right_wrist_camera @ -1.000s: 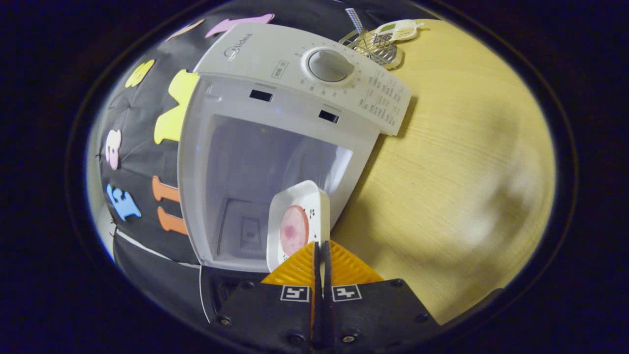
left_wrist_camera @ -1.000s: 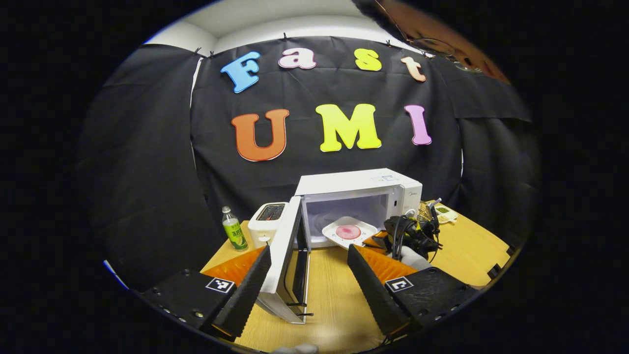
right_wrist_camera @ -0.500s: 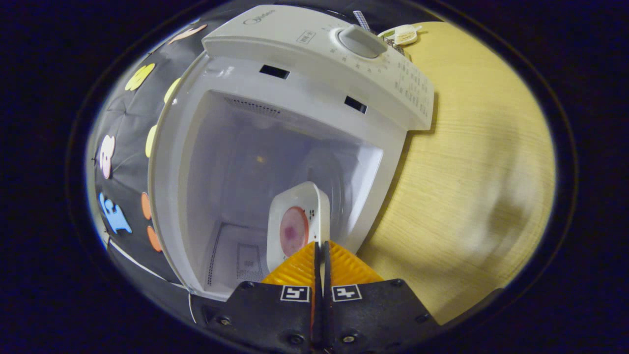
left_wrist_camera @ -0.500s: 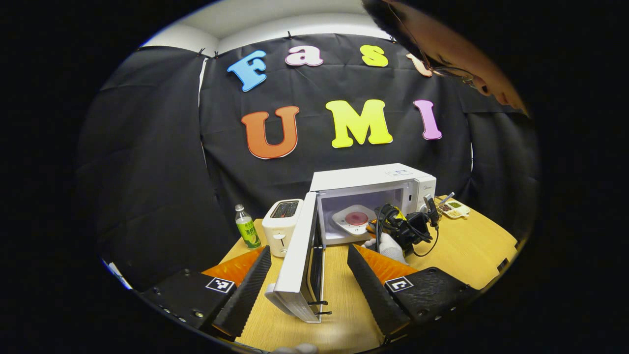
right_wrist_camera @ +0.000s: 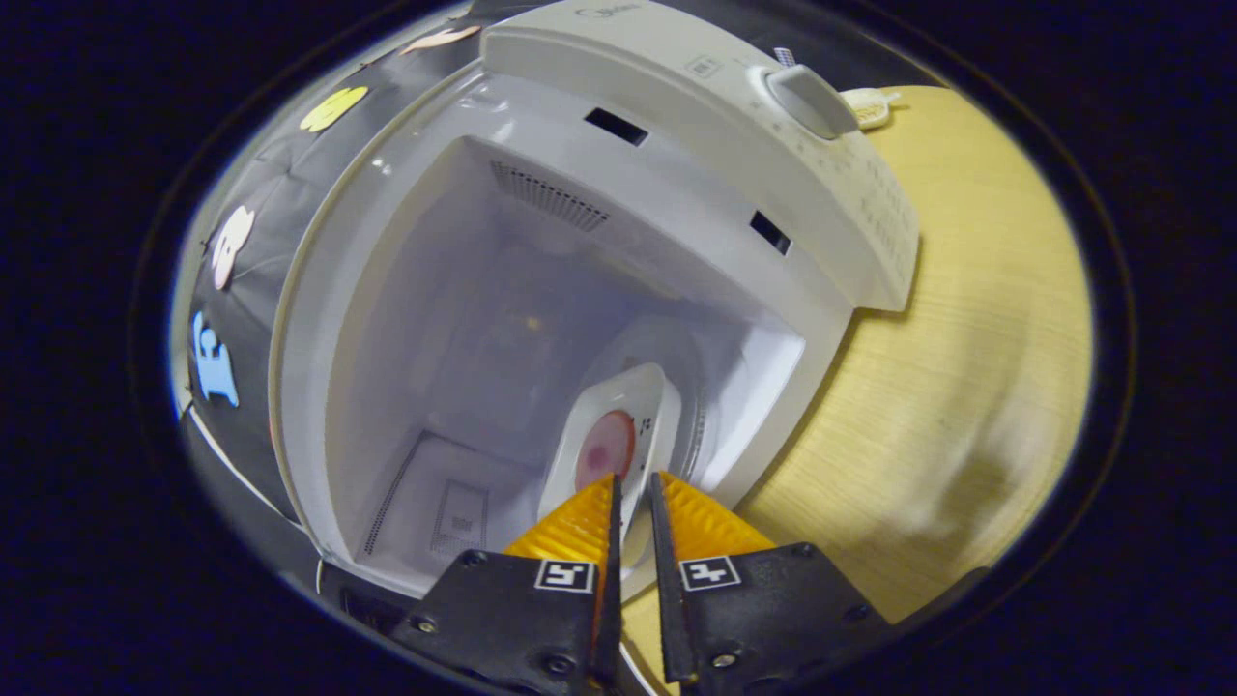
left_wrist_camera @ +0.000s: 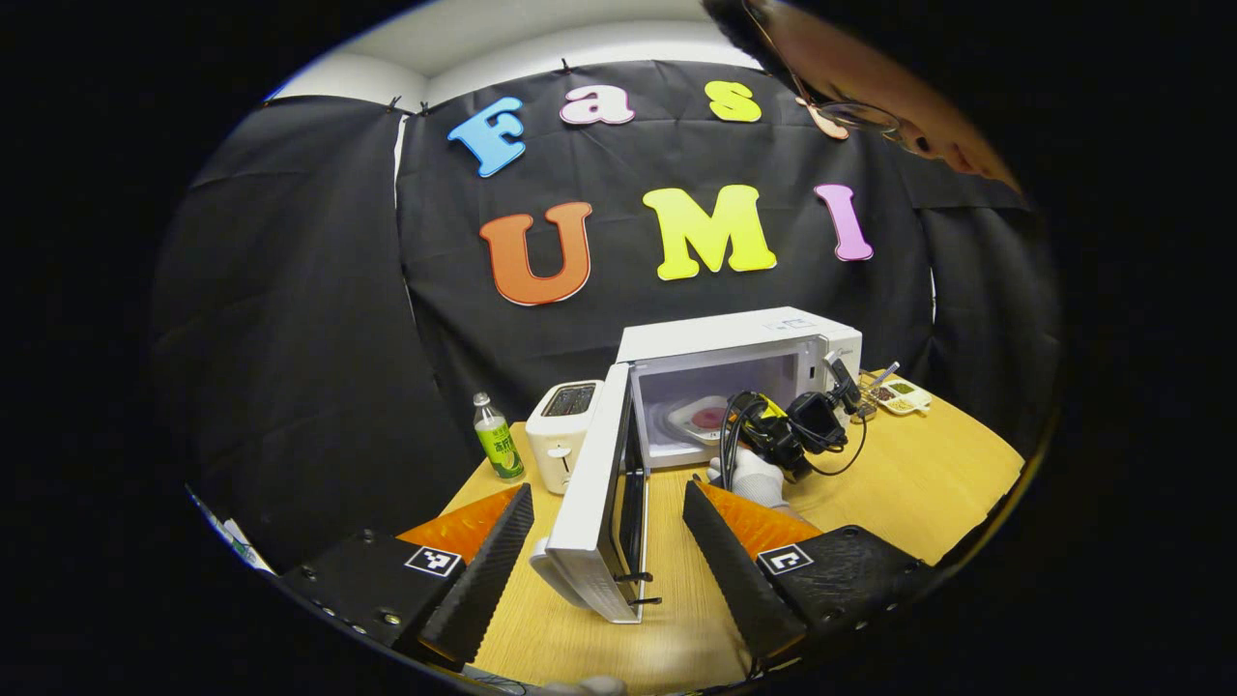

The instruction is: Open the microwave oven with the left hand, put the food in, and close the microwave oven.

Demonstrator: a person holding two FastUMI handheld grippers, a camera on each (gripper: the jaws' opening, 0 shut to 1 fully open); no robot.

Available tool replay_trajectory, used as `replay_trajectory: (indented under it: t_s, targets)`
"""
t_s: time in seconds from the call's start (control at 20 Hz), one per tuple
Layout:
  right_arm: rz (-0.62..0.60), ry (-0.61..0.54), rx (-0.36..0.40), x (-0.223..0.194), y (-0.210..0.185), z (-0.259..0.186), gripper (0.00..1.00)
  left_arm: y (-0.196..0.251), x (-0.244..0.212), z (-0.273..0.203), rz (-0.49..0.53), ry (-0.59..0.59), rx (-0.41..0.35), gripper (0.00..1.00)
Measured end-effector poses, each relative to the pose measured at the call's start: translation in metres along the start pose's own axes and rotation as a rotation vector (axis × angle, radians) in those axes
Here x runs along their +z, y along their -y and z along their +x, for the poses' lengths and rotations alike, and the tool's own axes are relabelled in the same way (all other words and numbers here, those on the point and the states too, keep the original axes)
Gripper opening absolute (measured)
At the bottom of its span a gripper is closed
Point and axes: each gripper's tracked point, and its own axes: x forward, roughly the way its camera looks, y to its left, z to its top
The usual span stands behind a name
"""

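The white microwave stands on the wooden table with its door swung wide open toward me. A white plate with a round pink piece of food lies on the turntable inside the cavity; it is also seen as the plate in the left gripper view. My right gripper is at the plate's near rim with its fingers slightly parted, the rim in the gap. A gloved hand holds that right gripper at the oven mouth. My left gripper is open, back from the door.
A white toaster and a green bottle stand left of the microwave. A small dish sits at the back right of the table. The control knob is on the oven's right panel. A person's head leans in at top right.
The right gripper carried the plate deeper into the oven onto the turntable, and its fingers, pressed together before, have parted. The left gripper drew back slightly.
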Motion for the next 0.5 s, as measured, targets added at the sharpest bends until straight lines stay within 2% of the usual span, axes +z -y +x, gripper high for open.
replay_trajectory:
  t_s: [0.1, 0.15, 0.25, 0.3, 0.35, 0.4, 0.5]
  targets:
    - [-0.075, 0.006, -0.017, 0.001, 0.009, -0.016, 0.35, -0.003, 0.003, -0.001, -0.007, 0.006, 0.008, 0.95]
    - [-0.115, 0.016, -0.022, 0.003, 0.011, -0.024, 0.53, -0.003, 0.007, -0.001, -0.005, 0.010, 0.007, 0.95]
    - [-0.182, 0.025, -0.022, 0.007, 0.011, -0.048, 0.62, -0.007, 0.016, -0.003, 0.023, 0.037, 0.018, 0.96]
    - [-0.217, 0.028, -0.012, 0.010, 0.007, -0.060, 0.81, -0.008, 0.020, -0.004, 0.031, 0.044, 0.019, 0.96]
    - [-0.253, 0.012, -0.006, 0.012, 0.003, -0.071, 0.95, -0.008, 0.024, -0.005, 0.035, 0.051, 0.017, 0.95]
    - [-0.280, 0.001, 0.006, 0.018, -0.003, -0.084, 0.99, -0.008, 0.029, -0.006, 0.040, 0.057, 0.016, 0.95]
    - [-0.344, 0.025, 0.027, 0.042, -0.016, -0.110, 1.00, -0.009, 0.039, -0.009, 0.048, 0.070, 0.016, 0.95]
